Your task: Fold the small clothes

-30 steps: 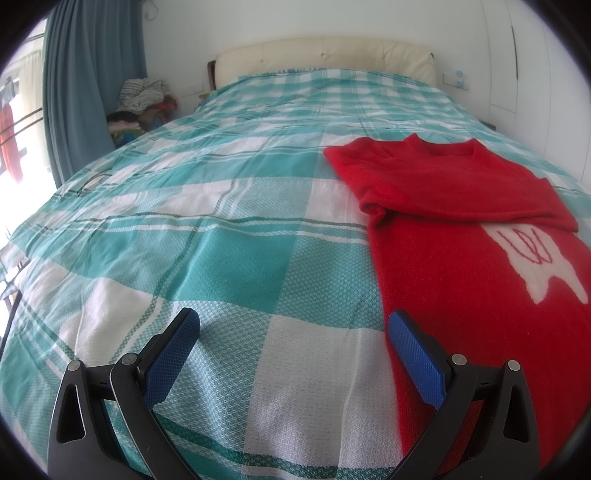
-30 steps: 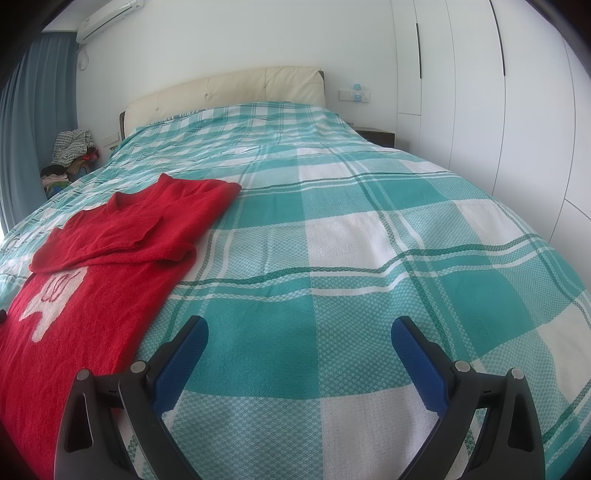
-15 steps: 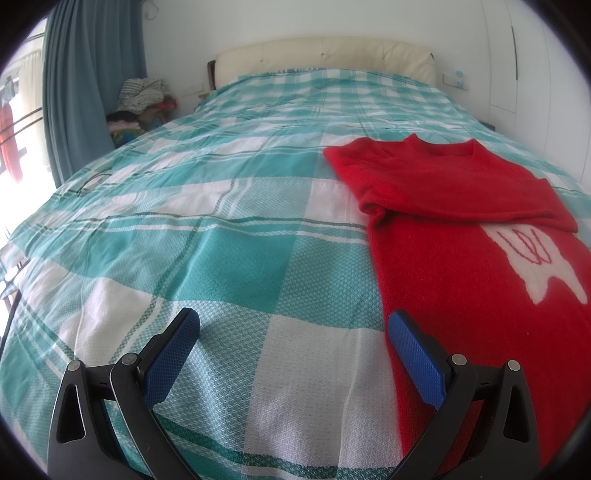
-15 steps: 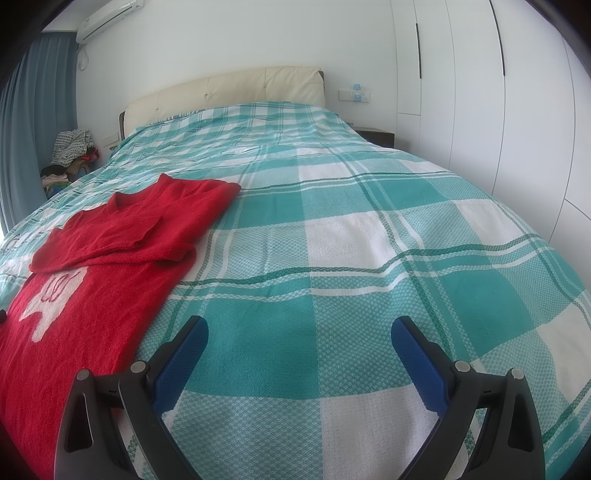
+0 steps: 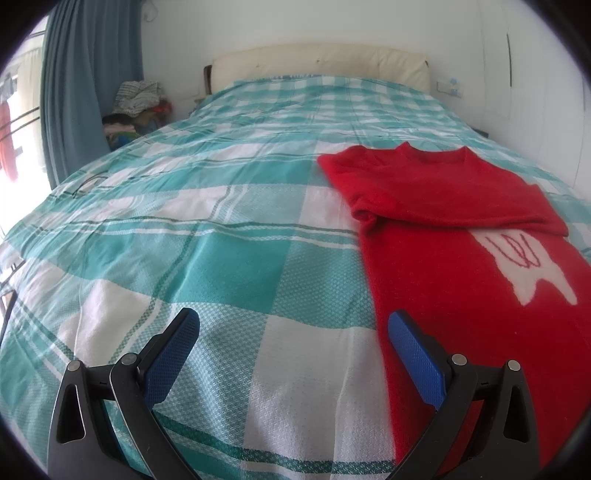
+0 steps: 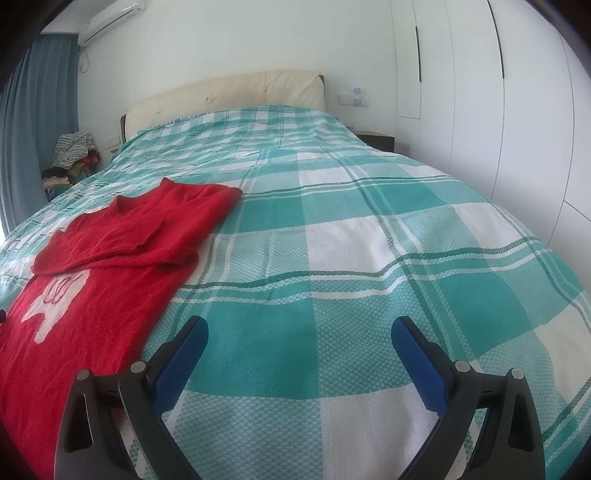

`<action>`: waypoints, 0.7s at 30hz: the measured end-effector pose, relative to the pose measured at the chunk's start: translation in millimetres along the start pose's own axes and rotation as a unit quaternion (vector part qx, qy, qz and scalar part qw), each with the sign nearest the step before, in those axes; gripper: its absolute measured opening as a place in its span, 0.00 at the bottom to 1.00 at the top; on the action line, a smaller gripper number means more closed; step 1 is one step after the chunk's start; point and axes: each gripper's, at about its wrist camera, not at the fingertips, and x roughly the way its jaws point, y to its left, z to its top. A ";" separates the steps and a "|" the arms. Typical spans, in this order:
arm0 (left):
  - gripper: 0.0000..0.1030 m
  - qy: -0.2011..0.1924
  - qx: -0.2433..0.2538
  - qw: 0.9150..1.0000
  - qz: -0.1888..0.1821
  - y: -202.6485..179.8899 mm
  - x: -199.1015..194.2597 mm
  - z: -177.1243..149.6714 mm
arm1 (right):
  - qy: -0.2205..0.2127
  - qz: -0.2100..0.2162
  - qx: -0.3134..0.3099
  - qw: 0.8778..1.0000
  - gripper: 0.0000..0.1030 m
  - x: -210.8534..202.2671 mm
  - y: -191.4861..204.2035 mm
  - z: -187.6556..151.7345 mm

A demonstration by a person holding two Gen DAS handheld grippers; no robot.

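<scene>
Left claw spread wide, blue pads far apart, holding nothing, hovering over the bed. Its right-side pad sits over the left edge of the red sweater; can't tell if it touches the knit. Left-side pad is over bare checked cover.

Right claw also spread wide, empty, over teal/white cover w/ nothing between the pads. Sweater lies just left of its left pad, hem end nearest.

Sweater is flat on the bed, between the two claws: right of the left claw, left of the right claw. Sleeves are folded across the chest, neckline pointing away toward the headboard. White motif w/ red line pattern shows below the folded sleeves.

Further out: pile of clothes beside the bed at far left, blue curtain next to it. White wardrobe doors to the right of the right claw, AC unit high on the wall.
</scene>
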 end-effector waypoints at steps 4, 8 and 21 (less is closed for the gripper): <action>0.99 -0.007 0.007 1.000 -0.003 -2.7 -4.6 -0.5 | -0.008 0.010 -0.001 1.000 0.96 -4.8 1.9 -0.5; 0.99 -0.037 0.006 0.999 -0.012 -2.3 -17.9 -2.0 | -0.024 0.036 0.010 0.999 0.96 -12.3 -1.5 -1.2; 0.99 -0.009 -0.012 0.999 -0.047 6.3 -10.6 -2.3 | -0.080 0.050 0.020 0.995 0.98 -34.2 -1.8 -4.4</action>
